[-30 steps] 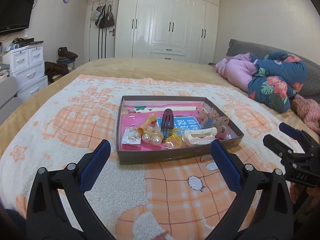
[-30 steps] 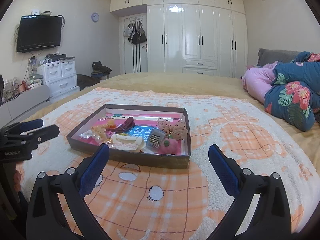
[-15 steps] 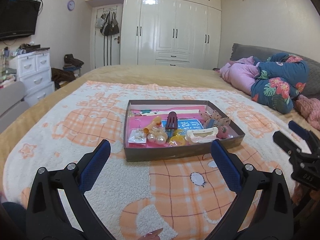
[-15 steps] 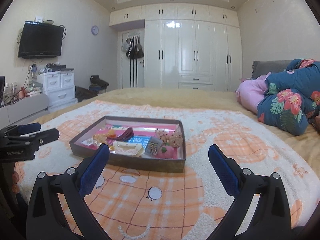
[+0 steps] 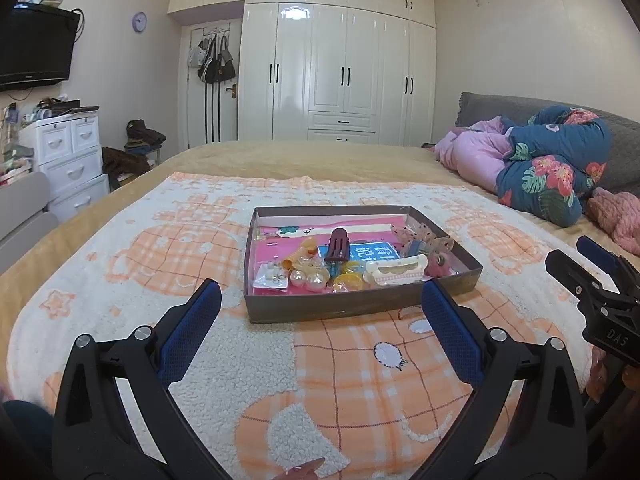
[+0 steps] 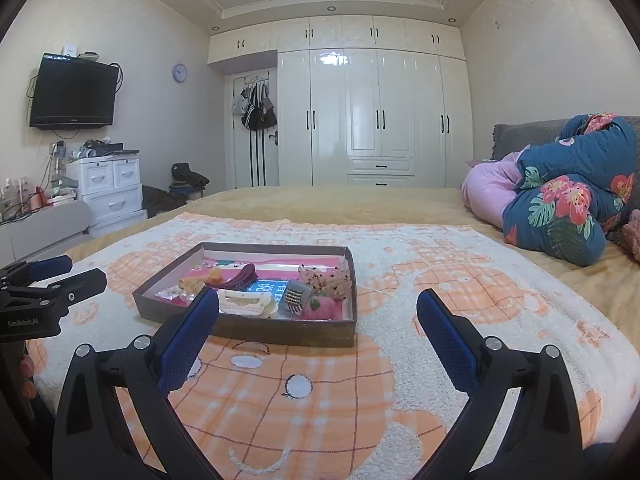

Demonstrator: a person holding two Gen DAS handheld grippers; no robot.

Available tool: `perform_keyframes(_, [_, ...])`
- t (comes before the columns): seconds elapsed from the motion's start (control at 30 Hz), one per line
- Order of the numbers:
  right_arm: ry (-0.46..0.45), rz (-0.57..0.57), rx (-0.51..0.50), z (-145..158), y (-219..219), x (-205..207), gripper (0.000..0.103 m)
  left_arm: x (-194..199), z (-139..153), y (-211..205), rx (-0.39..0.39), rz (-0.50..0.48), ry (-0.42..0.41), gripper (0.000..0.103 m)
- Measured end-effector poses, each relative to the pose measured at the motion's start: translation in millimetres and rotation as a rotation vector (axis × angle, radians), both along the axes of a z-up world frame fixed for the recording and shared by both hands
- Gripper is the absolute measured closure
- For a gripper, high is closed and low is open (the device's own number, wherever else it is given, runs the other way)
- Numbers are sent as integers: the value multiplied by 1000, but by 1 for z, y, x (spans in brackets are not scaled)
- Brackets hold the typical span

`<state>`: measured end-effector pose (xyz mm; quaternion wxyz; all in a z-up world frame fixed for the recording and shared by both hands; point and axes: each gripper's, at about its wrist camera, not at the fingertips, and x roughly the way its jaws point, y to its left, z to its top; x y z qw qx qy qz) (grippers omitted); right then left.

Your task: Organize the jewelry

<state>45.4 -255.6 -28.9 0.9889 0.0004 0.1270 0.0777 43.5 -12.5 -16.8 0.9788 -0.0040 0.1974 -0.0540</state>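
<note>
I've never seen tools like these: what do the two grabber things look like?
Both are black plastic, each with two fingers lined with textured blue pads, silver screws at the joints. The left gripper carries white "GenRobot.AI" lettering; the right gripper carries "DAS". No cables show.

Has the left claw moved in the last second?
Yes. The left claw tilted upward: in its view the box sits lower and more of the wardrobe shows.

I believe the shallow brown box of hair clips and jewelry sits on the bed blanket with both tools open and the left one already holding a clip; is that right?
Not quite: the left tool holds nothing. The left wrist view shows it open short of the brown box. The box does sit on the blanket, and the right tool is open too.
</note>
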Motion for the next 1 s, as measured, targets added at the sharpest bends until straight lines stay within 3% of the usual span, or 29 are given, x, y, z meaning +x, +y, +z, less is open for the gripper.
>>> perform_keyframes(1.0, [-1, 11, -7, -2, 5, -1, 6, 0, 0, 1, -2, 5, -3, 11])
